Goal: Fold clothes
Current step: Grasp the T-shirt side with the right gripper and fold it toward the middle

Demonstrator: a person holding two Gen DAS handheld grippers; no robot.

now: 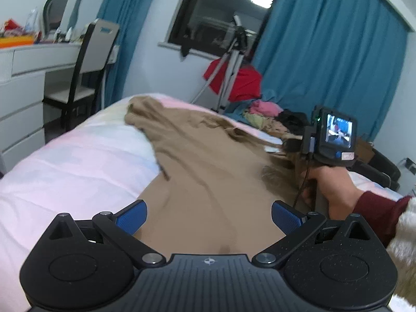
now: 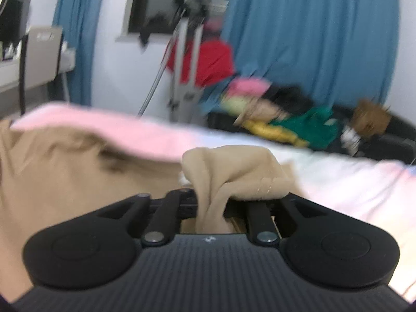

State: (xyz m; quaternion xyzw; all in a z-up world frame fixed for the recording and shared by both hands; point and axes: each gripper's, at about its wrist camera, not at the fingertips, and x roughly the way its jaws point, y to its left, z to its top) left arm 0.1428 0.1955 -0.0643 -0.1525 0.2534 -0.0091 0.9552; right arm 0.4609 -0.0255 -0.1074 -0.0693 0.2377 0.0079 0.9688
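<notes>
A: Entry. Tan garment [image 1: 208, 161] lies spread across the pink-and-white bed [image 1: 65, 161], filling the middle of the left wrist view and running toward the upper left of the frame.

B: Left gripper [image 1: 209, 215]?

A: Jaws wide apart, blue pads [image 1: 131, 217] on either side, nothing between them but the cloth lying flat underneath. It hovers over the near hem; no grip.

B: Right gripper [image 2: 221, 195]?

A: Clamped on a bunched fold of the tan garment; in the right wrist view the fabric wells up between the fingers at centre frame. From the left wrist view it sits at centre right, held in a hand [image 1: 330, 184] with a dark red sleeve.

B: Why hold it so?

A: My reading: the right side is pinched so an edge or sleeve can be carried over the body of the garment, while the left waits open to pin or take the near edge. The fold looks barely begun.

B: Any writing?

A: None readable. A small screen glows on the back of the right gripper, and a red tag sits under it, too small to read. Clothes pile [image 2: 280, 119] at right is blurred.
</notes>
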